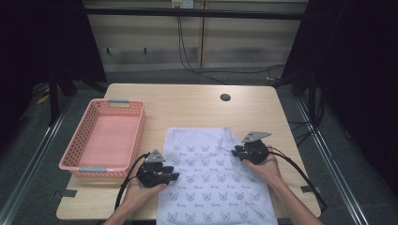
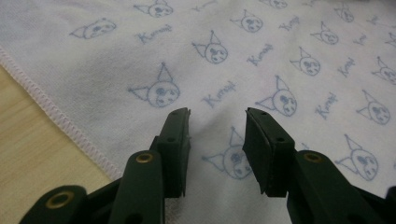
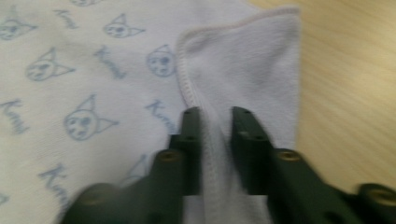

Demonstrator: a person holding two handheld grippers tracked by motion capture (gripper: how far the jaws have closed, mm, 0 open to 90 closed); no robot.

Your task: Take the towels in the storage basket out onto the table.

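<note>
I've got the soft printed towel [image 1: 213, 183] spread flat at lower centre of the pale wooden table [image 1: 187, 105], folding barely begun, pink mesh basket [image 1: 80, 161] waiting at left, right gripper [image 3: 215, 112] pinching the folded-over stitched hem, left gripper [image 2: 217, 114] parted above the cloth, holding nothing.

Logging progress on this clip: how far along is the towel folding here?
Early. Done: only the far right corner of the towel is turned over, plain side up. In hand: the right gripper has closed on that folded edge, its hem between the jaws. The left gripper hangs open over the near left side. Left: the folds themselves; the pink basket holds nothing.
</note>
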